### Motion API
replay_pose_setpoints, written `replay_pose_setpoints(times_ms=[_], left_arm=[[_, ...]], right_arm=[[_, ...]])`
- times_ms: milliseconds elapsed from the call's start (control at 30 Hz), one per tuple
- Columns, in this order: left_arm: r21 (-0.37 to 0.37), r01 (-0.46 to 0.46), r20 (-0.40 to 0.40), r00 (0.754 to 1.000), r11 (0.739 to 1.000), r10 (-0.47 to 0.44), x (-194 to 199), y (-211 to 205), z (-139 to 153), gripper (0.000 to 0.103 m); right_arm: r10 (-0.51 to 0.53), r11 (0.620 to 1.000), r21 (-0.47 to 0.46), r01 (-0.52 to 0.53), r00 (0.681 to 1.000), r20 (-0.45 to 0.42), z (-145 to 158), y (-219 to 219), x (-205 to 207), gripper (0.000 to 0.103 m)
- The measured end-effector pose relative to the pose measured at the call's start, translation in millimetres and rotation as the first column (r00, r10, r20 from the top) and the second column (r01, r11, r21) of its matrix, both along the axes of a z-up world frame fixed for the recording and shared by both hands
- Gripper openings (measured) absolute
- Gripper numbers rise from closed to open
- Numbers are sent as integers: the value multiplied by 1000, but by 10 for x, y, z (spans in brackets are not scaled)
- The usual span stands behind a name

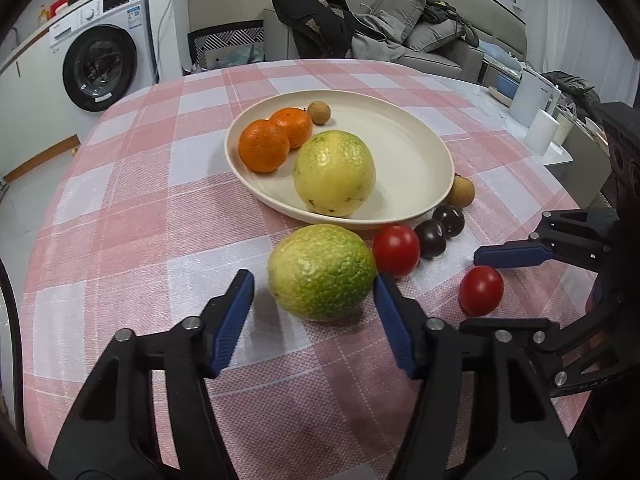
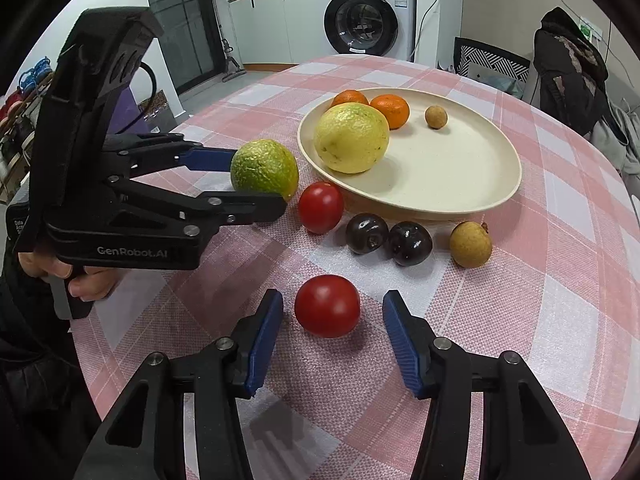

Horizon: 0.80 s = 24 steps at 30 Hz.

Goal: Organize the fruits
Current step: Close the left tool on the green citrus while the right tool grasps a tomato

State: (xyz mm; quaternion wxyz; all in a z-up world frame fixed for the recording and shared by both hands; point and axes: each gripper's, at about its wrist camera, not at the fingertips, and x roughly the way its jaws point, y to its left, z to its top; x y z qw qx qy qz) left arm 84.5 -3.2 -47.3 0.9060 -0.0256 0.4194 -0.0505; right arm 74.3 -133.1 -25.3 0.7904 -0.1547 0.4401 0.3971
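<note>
Pink-and-white checked tablecloth (image 1: 132, 216) covers a round table; washing machine (image 1: 102, 66) and a grey sofa (image 1: 436, 46) sit behind it.

Green citrus fruit (image 1: 322, 272) lies on the cloth just in front of the cream plate (image 1: 416, 168). My left gripper (image 1: 314, 290) brackets it. From the left wrist camera the right-hand pad seems to touch the peel while a gap shows at the other pad. From the right wrist camera both fingers sit against the fruit's sides. I cannot tell whether it is truly clamped. The fruit rests on the cloth.

My right gripper (image 2: 333, 314) straddles a red tomato (image 2: 327, 306), jaws partly closed, clear gaps on both sides, tomato resting on the cloth.

Between the two: a second red tomato (image 2: 321, 207) just beside the green fruit, near the plate's rim. To its right, two dark plums (image 2: 389, 240) side by side, touching or nearly so. Further right, a tan longan (image 2: 470, 244) close to the plate's edge.

On the plate: a large yellow citrus (image 2: 351, 138) at the near-left part, two oranges (image 2: 372, 107) behind it against the far rim, and a small brown longan (image 2: 436, 117) apart from them.

A hand (image 2: 86, 278) grips the left gripper's handle in the right wrist view.
</note>
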Motion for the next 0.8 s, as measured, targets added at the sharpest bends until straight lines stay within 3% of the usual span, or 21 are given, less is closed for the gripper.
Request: replay_pose_setpoints(times_ms=[33, 333, 500, 700, 800], left_arm=[[-9, 9, -5, 1000, 1000, -9, 9, -4, -7, 49], [-5, 36, 36, 999, 999, -36, -91, -57, 68, 45], [4, 49, 65, 997, 999, -49, -152, -102, 147, 40], [21, 53, 65, 996, 998, -54, -163, -141, 159, 41], [34, 49, 47, 998, 998, -51, -130, -154, 130, 46]], right_arm=[[1, 1000, 0, -1, 1000, 0, 0, 1, 0, 55], [-4, 1000, 6, 4, 1000, -1, 9, -25, 18, 54], [-3, 1000, -2, 3, 1000, 9, -2, 7, 18, 45], [2, 1000, -4, -2, 1000, 13, -6, 12, 9, 41], [1, 1000, -1, -1, 1000, 11, -6, 4, 16, 41]])
